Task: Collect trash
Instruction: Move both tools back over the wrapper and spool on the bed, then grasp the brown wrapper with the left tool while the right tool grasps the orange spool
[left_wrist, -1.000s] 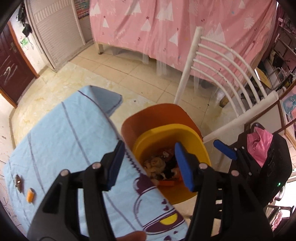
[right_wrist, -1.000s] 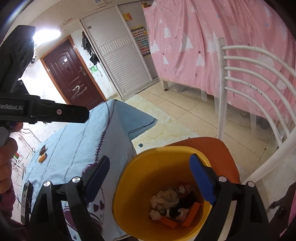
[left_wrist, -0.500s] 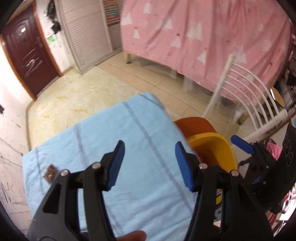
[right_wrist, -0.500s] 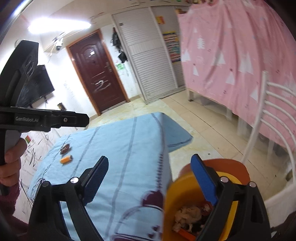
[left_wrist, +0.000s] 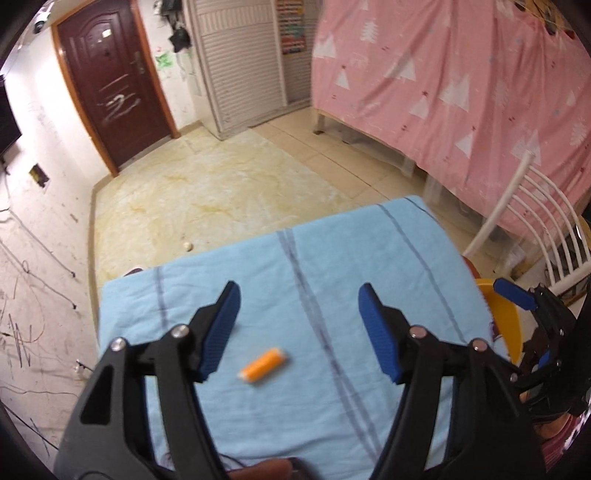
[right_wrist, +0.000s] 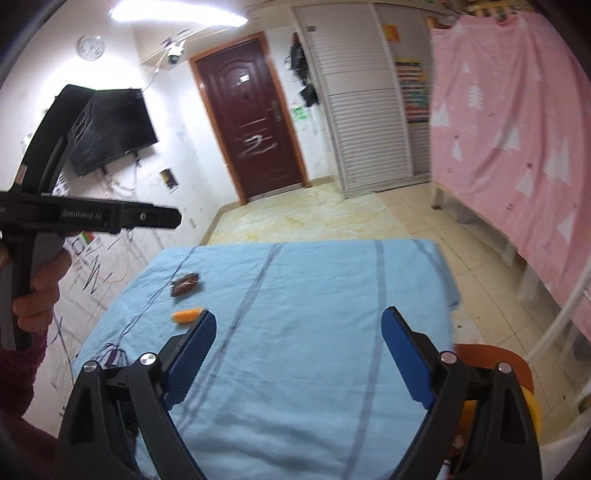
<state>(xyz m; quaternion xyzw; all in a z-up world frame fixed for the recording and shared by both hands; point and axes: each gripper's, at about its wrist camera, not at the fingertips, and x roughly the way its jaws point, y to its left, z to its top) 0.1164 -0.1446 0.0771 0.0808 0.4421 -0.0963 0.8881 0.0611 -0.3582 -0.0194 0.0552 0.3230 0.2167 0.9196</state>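
Covering the table is a blue cloth (left_wrist: 369, 266). Beyond its right edge sits a yellow bin (left_wrist: 508, 317). Above the cloth, left gripper (left_wrist: 299, 325) and right gripper (right_wrist: 295, 354) gape wide, empty. An orange tube (left_wrist: 263, 369) and brown wrapper (right_wrist: 184, 285) lie on it.

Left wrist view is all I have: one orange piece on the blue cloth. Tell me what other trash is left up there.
Observer: A brown wrapper lies on the blue cloth just beyond the orange piece, apart from it.
Operator: Report the right gripper.
Observer: The right gripper hangs over the cloth with its fingers wide apart and nothing between them.
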